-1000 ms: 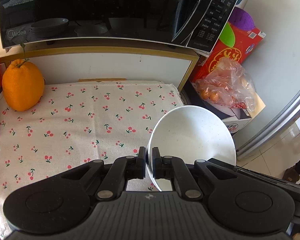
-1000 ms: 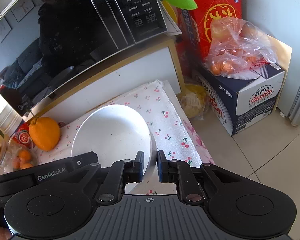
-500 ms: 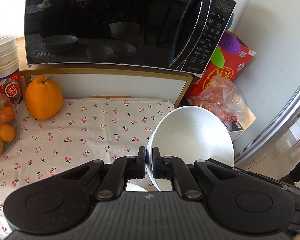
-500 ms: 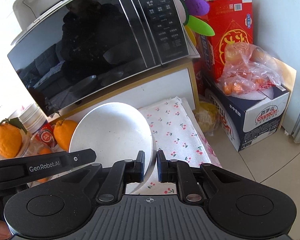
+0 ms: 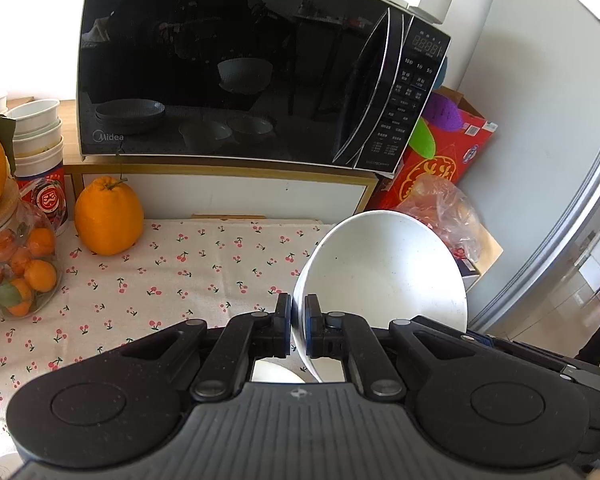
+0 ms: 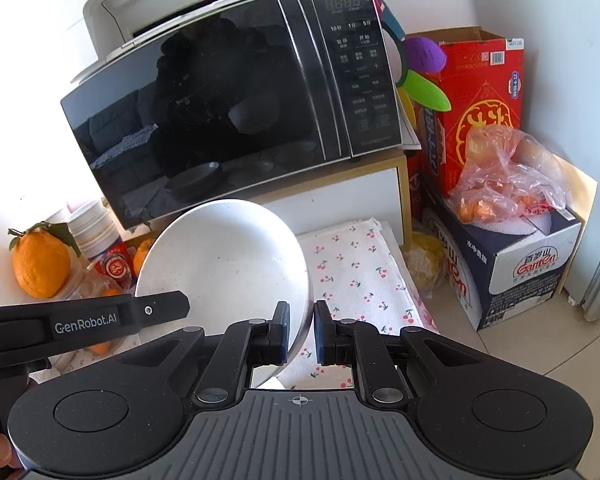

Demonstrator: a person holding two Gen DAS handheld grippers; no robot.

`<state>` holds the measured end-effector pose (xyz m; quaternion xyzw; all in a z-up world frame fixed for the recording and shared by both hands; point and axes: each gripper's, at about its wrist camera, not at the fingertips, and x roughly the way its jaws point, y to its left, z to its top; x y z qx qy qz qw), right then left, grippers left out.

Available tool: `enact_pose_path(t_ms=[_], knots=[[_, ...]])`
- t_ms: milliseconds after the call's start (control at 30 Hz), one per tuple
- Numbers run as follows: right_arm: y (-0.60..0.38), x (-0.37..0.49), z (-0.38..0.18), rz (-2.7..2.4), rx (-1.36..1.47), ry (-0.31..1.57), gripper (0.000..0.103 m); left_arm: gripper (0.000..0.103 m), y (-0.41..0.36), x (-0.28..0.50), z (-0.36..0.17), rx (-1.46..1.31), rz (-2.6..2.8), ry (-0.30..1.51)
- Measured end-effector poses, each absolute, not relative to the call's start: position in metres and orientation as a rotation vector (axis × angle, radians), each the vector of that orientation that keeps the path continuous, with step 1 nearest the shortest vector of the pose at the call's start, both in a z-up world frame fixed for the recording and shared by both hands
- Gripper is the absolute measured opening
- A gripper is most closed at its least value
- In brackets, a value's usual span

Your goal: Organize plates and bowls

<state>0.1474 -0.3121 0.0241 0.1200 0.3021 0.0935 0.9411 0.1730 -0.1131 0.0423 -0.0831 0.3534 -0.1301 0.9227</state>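
microwave [image 5: 236,64] close ahead | table [image 5: 180,272] under cherry cloth | bowl [image 5: 384,276] aloft, tilted, above table edge | left tool [image 5: 298,326], right tool [image 6: 301,330] both clamped on opposite rims | risk: uneven pull, thin rim slipping, dropping

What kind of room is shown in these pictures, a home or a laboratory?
Most likely a home kitchen or dining corner. A microwave stands on a low cabinet behind a table with a cherry-print cloth, with a large orange fruit on it and food boxes on the tiled floor.
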Motion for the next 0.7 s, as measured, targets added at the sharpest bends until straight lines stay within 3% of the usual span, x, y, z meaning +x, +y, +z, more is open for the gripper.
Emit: enact_pose_path(t_ms=[700], knots=[[-0.308, 0.096, 0.041, 0.296, 0.223, 0.565, 0.013, 0.006, -0.096, 0.119, 0.057, -0.187, -0.275, 0.699]])
